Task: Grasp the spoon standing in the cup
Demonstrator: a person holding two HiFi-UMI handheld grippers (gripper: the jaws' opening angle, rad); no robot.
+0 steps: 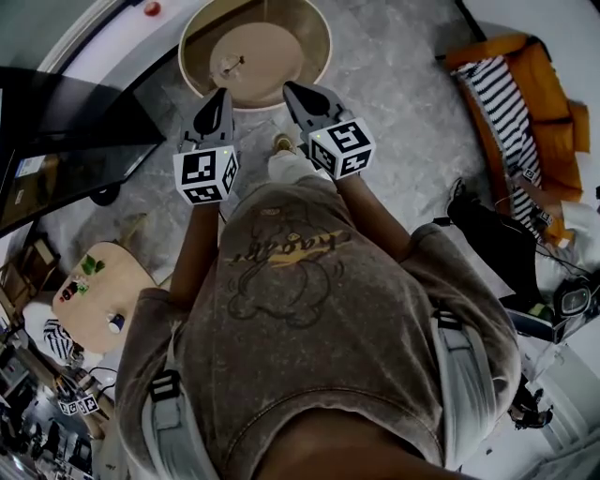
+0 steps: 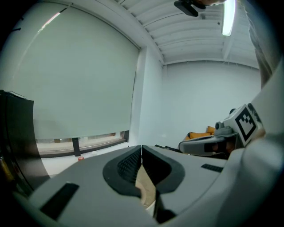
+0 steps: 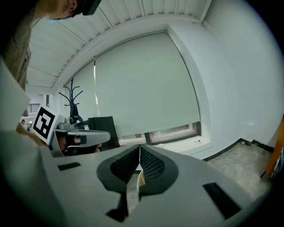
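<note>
left jaws: left gripper (image 2: 141, 148) has its pads pressed together at the tips, nothing pinched.
right jaws: right gripper (image 3: 140, 149) also has its pads pressed together, nothing pinched.
dark cabinet: far left of the head view (image 1: 66, 131), on the grey floor.
side table: small and wooden (image 1: 94, 300), lower left, with small items on it.
left gripper: head view (image 1: 223, 94), tip at the near rim of the round table; marker cube (image 1: 206, 173) behind it. It also shows at the left of the right gripper view (image 3: 80, 135).
round table: wooden, with a pale rim (image 1: 314, 28), top centre, straight ahead of both grippers.
cup: small pale thing (image 1: 227, 67) on the table top, left of centre, too small for detail.
spoon: thin stem (image 1: 236, 62) sticking out of the cup, leaning up and to the right; apart from both grippers.
right gripper: head view (image 1: 291, 87), beside the left one, tip at the same rim; marker cube (image 1: 340, 148). It also shows at the right of the left gripper view (image 2: 208, 144).
sofa: orange with a striped cushion (image 1: 525, 103), far right.
</note>
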